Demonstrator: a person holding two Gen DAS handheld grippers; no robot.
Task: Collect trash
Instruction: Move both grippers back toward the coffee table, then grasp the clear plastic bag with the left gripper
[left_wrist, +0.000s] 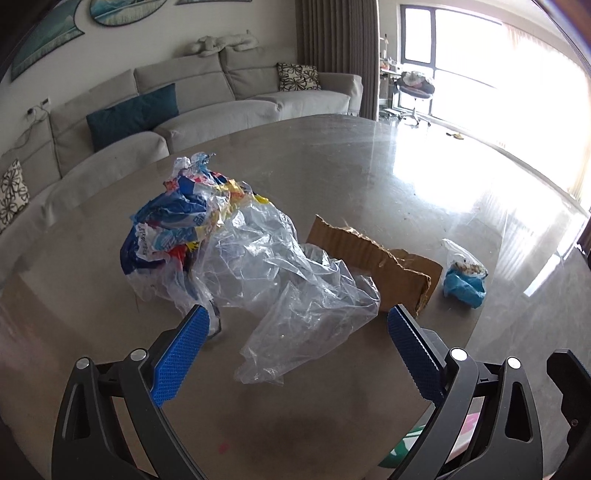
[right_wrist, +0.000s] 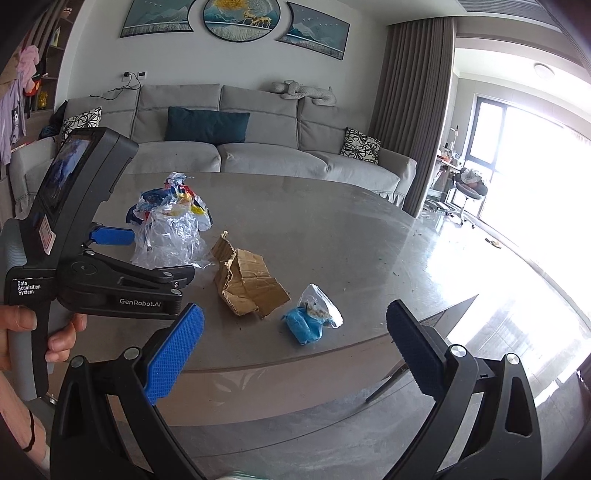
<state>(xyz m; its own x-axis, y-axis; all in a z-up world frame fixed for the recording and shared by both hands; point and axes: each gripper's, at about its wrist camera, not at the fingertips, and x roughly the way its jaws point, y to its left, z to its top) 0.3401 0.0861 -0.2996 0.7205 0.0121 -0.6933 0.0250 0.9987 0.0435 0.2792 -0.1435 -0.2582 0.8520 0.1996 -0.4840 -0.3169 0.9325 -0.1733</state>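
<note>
Trash is all sitting on the grey worktop (left_wrist: 332, 158), so going biggest to smallest: the clear plastic sheet (left_wrist: 280, 280), bunched up with a crumpled printed bag (left_wrist: 173, 225), lies straight ahead of the left hand-held gripper (left_wrist: 297, 314). Its loose near flap reaches right in between the two blue pads, while the printed bag is further off and to the left. The heap's long axis runs from far-left toward near-right, so the closest end is the thin clear flap.

Next is the torn cardboard piece (right_wrist: 245, 282), ahead-right of the left tool and ahead-left of the right hand-held gripper (right_wrist: 295, 314). Smallest is the little blue bag (right_wrist: 308, 323) of scraps, pretty much dead ahead of the right tool, near the worktop edge.

Both tools are spread wide, nothing held. I'd guess left is nearer the plastic, right is nearer the little bag. Thin film might slip though.
</note>
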